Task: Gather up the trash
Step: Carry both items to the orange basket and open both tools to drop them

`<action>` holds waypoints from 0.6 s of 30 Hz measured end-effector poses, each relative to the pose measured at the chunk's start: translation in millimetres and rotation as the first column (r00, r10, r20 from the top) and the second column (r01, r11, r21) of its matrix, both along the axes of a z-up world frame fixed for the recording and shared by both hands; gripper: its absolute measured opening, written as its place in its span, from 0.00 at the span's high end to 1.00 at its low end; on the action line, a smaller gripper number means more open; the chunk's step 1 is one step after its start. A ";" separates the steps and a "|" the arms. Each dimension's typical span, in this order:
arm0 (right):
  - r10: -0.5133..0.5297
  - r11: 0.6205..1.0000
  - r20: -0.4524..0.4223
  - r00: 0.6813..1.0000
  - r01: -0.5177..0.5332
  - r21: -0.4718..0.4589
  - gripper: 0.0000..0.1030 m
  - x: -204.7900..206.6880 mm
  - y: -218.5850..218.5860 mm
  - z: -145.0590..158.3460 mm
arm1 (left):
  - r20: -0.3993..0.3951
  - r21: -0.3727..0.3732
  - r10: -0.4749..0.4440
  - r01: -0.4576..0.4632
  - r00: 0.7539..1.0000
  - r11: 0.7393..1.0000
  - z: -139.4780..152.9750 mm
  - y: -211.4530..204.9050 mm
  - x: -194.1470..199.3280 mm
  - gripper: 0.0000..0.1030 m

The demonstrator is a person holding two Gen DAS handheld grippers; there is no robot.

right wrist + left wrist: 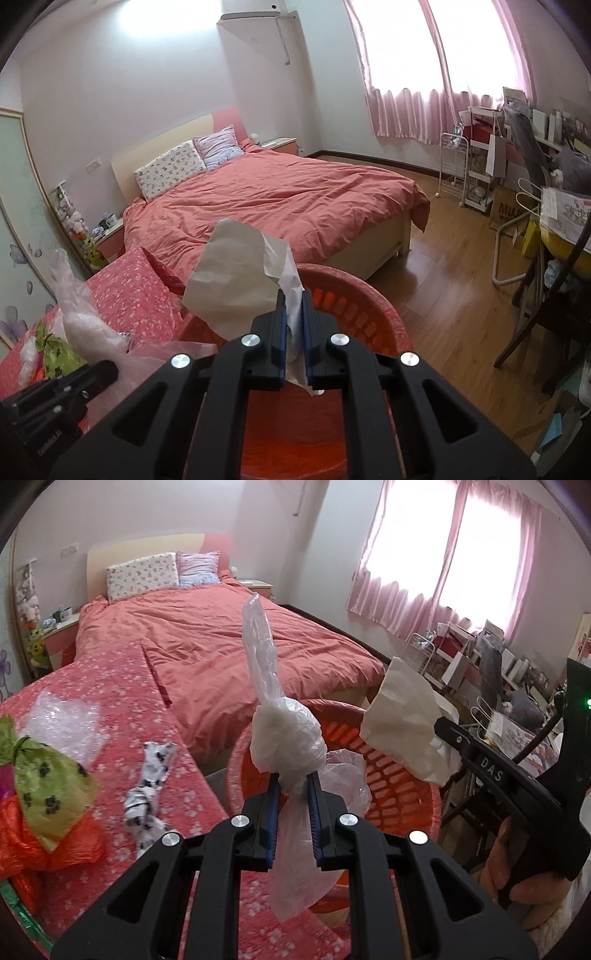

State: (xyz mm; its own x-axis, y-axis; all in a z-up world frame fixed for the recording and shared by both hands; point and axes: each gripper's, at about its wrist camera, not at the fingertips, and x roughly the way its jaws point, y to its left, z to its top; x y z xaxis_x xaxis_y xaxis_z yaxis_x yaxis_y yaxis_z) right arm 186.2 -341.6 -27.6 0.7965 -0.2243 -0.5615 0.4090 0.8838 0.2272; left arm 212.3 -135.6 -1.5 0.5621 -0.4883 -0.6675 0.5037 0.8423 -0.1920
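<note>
My left gripper [293,781] is shut on a knotted clear plastic bag [286,734] and holds it over the near rim of an orange slotted basket [399,794]. The bag's tail sticks up and its loose end hangs down between the jaws. My right gripper [293,299] is shut on a crumpled sheet of white paper [232,280] above the same orange basket [354,314]. From the left wrist view the paper [402,723] hangs over the basket's right side, with a hand [517,867] on the right gripper's handle.
On the red flowered cover [122,686] at left lie a green paw-print bag [51,786], an orange bag [44,845], clear bubble wrap [62,716] and a black-and-white knotted scrap [147,794]. A bed [280,199] stands behind. At right are a chair [543,295] and cluttered shelves [491,155].
</note>
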 end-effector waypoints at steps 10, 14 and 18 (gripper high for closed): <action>0.004 0.999 -0.012 1.000 -0.004 0.035 0.72 7.2 -9.9 -9.3 | -0.055 0.005 -0.003 0.003 0.998 1.000 -14.7 -14.5 7.6 0.73; 0.004 0.999 -0.018 1.000 -0.003 0.043 0.64 8.4 -10.7 -13.4 | -0.066 0.011 -0.001 0.002 0.998 1.000 -18.4 -14.3 7.2 0.62; 0.003 1.000 -0.025 1.000 -0.002 0.031 0.61 9.8 -8.6 -15.9 | -0.056 0.027 0.021 -0.019 0.998 0.999 -19.6 -11.9 6.0 0.55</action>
